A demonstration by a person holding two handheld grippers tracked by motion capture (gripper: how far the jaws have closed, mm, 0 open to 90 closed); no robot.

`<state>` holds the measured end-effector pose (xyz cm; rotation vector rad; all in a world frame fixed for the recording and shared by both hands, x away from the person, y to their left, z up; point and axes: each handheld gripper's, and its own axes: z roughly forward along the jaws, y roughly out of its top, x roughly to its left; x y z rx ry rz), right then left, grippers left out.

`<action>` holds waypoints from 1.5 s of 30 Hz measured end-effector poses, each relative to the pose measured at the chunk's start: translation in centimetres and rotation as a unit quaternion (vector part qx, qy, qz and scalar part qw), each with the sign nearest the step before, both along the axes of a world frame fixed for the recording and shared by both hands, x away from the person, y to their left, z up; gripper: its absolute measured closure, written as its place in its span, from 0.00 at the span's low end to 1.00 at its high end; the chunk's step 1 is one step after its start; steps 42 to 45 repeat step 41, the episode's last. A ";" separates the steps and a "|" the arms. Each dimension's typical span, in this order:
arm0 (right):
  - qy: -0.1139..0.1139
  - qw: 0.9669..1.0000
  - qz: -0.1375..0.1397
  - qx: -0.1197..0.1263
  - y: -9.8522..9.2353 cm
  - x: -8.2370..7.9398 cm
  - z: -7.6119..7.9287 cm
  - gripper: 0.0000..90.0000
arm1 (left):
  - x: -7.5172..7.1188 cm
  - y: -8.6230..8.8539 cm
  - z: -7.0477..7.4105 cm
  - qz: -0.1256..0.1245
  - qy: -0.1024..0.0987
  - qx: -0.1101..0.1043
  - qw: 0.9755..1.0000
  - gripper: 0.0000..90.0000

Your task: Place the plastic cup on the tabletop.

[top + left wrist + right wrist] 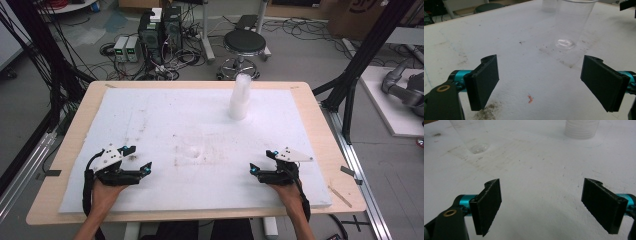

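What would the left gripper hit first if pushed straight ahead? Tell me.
Probably the single clear plastic cup standing upright on the white foam board. It lies ahead of the open left gripper, slightly off to one side, so depth and exact line remain uncertain.

Each hand-held gripper [144, 171]: black body, flat black jaws, teal joints, grey three-cornered plate, black cable.

The clear cup [571, 25] is cut off at its rim by the top edge (likewise in the right gripper view).
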<state>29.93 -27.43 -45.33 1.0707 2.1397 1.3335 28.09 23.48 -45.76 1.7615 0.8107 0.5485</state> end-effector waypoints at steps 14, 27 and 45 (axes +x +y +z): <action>-0.017 1.000 0.001 -0.002 0.1 -0.4 0.0 0.18 | -0.3 0.3 -0.8 0.009 -0.005 -0.008 1.000 0.17; -0.023 1.000 0.000 0.008 -0.1 -0.5 0.0 0.18 | -0.1 0.5 -0.8 0.011 0.006 -0.018 1.000 0.17; -0.037 0.999 -0.009 0.028 -0.5 -0.8 0.0 0.19 | -0.1 0.7 -0.9 0.022 0.005 -0.026 0.999 0.17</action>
